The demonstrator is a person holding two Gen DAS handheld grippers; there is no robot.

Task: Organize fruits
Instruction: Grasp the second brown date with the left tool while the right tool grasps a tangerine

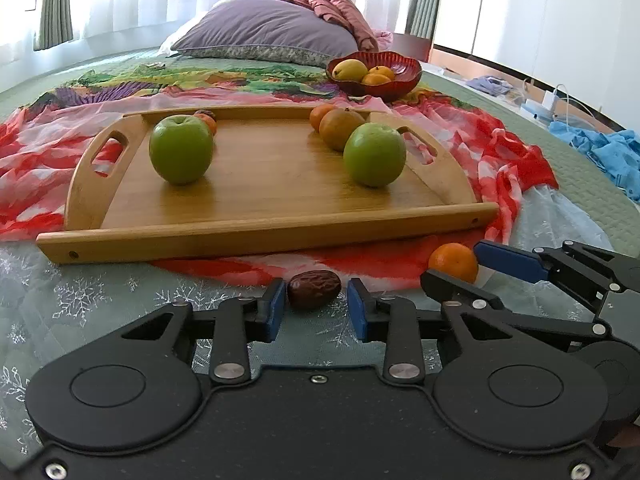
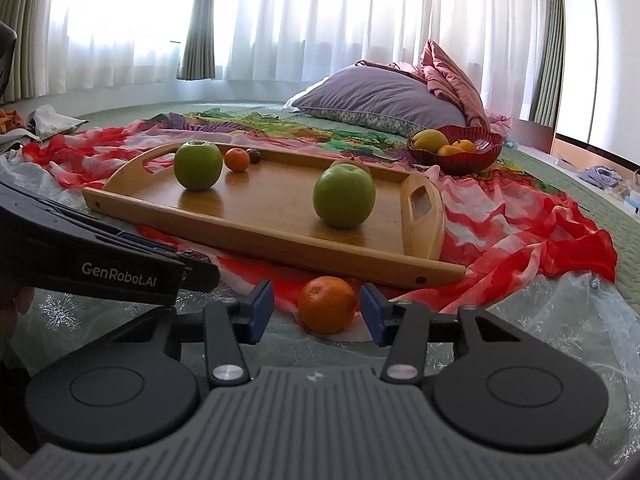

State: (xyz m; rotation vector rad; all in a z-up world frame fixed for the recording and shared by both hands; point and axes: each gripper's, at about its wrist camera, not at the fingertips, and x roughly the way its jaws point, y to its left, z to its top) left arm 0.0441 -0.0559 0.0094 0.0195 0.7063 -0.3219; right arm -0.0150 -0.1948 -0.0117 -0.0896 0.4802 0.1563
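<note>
Broadly, a green quilted bed [image 2: 580,196] carries everything, with a red patterned scarf [image 1: 40,184] spread over it and a sheer snowflake cloth [image 1: 80,300] along the near edge. On the scarf sits a wooden tray [image 1: 260,228] holding two green apples, one toward its left end [image 1: 181,149] and one toward its right end [image 1: 374,155], with smaller orange fruit along the far rail. Beyond the tray's right end, a red bowl [image 1: 400,88] holds yellow and orange fruit. Just in front of the tray's near rail, off the tray, lies a mandarin [image 2: 327,305], sitting between the pads of the right claw [image 2: 316,294]; a gap shows on each side, so that claw is released. Left of it, on the snowflake cloth, a dark date [image 1: 314,289] sits at the tips of the left claw [image 1: 317,294], which is clenched on it end to end.
</note>
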